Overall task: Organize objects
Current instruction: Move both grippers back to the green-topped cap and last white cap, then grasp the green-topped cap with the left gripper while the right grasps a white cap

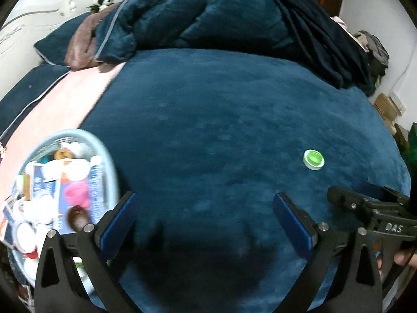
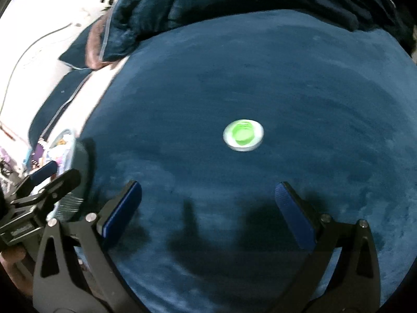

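Both grippers, left gripper (image 1: pixel 204 214) and right gripper (image 2: pixel 208 203), we see spread wide, empty. Round green-and-white cap (image 2: pixel 243 135) lies on plush blue blanket (image 2: pixel 286 78), ahead of right gripper; ribbed plastic basket (image 1: pixel 110 167) far left.

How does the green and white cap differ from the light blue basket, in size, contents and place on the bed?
The cap is small and round; the basket is far larger and oval. The cap holds nothing and lies alone on the blue blanket; the basket is crowded with packets and small containers. The cap lies ahead of the right gripper; the basket sits beside the left gripper. Both rest on the bed, ungripped.
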Demonstrator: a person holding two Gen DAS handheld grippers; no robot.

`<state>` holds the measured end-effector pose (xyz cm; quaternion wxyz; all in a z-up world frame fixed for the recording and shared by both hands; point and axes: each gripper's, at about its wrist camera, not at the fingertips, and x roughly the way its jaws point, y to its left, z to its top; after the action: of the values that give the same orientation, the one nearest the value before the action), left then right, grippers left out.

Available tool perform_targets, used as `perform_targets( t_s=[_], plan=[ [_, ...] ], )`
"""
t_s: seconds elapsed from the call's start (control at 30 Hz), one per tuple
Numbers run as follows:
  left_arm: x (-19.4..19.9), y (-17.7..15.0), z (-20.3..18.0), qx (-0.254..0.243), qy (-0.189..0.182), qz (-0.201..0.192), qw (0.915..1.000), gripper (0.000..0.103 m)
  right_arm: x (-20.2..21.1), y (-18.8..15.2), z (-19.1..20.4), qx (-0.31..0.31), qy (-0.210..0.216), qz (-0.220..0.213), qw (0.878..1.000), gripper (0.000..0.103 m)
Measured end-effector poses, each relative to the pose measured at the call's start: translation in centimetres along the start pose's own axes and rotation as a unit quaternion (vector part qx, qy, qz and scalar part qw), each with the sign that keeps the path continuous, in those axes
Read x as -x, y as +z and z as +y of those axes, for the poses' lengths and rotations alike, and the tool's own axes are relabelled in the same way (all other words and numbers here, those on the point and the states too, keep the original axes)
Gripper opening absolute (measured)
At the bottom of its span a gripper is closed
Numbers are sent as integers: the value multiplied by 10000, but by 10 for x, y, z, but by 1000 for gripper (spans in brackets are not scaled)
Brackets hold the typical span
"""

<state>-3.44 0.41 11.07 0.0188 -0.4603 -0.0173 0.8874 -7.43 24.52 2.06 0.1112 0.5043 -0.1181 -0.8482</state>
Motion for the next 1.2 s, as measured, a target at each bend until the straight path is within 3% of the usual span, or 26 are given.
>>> perform_targets(
  t_s=[0.23,0.5,0.63,0.8,0.87,0.97,1.07,1.2],
  plan=[
    [-28,7,-28,-118,-205,120,9996,102,-24,18,-46,-196,-751,29,9970,103],
    [-47,9,-29,-65,-273,292,9992,102,-44,45,-50,-203,-846,-82,9962,103],
    [-51,7,-24,-49,-235,351,9991,102,-59,45,-44,166,-1309,129,9912,103],
    [-51,4,-11,124,-234,349,9990,102,-60,0,-3,1493,-1481,452,9766,103],
    [-51,3,-7,164,-228,361,9990,102,-51,-15,5,1742,-1419,464,9733,103],
    [-51,1,-1,305,-213,388,9986,102,-32,-23,5,1611,-996,422,9810,103],
    [-51,1,4,440,-191,415,9980,102,-24,-18,7,1383,-602,272,9882,103],
    [-50,-1,8,503,-161,409,9978,102,-33,-3,12,1246,-527,229,9905,101]
  ],
)
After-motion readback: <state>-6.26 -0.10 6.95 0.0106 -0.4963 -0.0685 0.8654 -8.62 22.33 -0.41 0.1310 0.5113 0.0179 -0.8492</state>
